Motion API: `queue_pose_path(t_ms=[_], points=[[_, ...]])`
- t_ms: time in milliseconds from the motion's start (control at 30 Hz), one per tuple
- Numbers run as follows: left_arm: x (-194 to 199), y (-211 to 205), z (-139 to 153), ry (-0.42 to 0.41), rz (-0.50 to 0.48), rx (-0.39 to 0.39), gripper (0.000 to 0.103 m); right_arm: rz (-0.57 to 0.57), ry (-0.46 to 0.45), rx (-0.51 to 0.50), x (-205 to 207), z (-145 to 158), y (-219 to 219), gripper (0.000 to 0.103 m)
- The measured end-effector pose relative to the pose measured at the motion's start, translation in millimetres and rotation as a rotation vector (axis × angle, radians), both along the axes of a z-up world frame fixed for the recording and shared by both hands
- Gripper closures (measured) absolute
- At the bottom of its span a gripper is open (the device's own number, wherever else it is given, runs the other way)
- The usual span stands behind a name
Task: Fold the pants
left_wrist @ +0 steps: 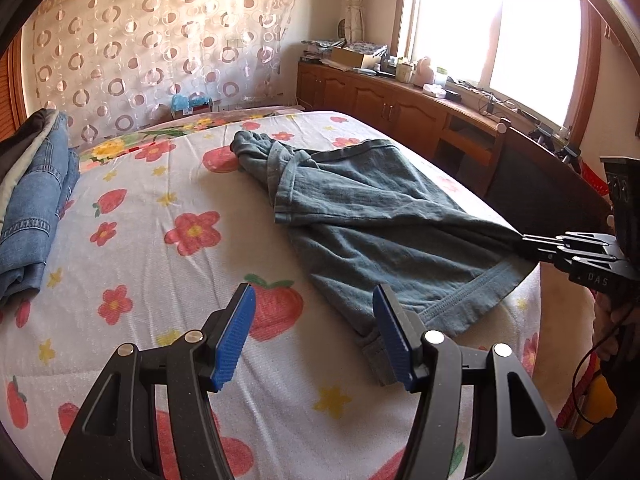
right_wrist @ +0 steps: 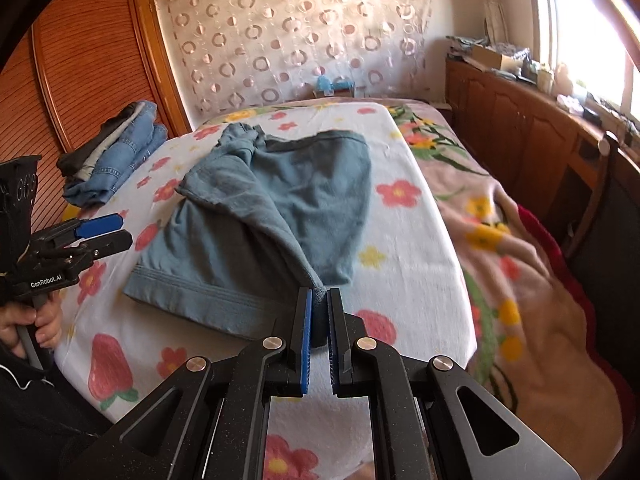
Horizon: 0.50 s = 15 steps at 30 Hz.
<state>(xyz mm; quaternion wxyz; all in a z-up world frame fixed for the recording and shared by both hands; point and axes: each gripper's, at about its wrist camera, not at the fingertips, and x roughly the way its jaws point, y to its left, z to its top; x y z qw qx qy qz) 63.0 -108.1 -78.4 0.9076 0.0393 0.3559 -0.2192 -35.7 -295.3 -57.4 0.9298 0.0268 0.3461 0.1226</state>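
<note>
Grey-blue pants (left_wrist: 380,220) lie crumpled on the flowered bedsheet (left_wrist: 160,240), one leg folded over the other. In the right wrist view my right gripper (right_wrist: 319,300) is shut on a bunched corner of the pants (right_wrist: 280,200) at their near edge, with the cloth pulled taut toward it. The left wrist view shows that right gripper (left_wrist: 532,242) at the bed's right side, pinching the fabric. My left gripper (left_wrist: 316,320) stands open just above the sheet, its right finger over the pants' near hem corner and nothing between the pads. The left gripper (right_wrist: 120,232) also shows at the left edge.
A stack of folded jeans (left_wrist: 32,220) sits at the far left of the bed, by the wooden wardrobe (right_wrist: 80,80). A floral blanket (right_wrist: 500,240) covers the bed's right side. A low wooden cabinet (left_wrist: 400,104) with clutter runs under the window. A hand (right_wrist: 40,328) holds the left gripper's handle.
</note>
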Motion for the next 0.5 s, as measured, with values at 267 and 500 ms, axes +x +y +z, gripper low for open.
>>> queue_pose_path(t_ms=[267, 500], points=[[2, 0, -2, 0.005, 0.014, -0.003, 0.041, -0.006, 0.016, 0.013, 4, -2, -6, 0.096], [2, 2, -5, 0.013, 0.026, 0.002, 0.041, -0.017, 0.029, 0.03, 14, -14, -9, 0.096]])
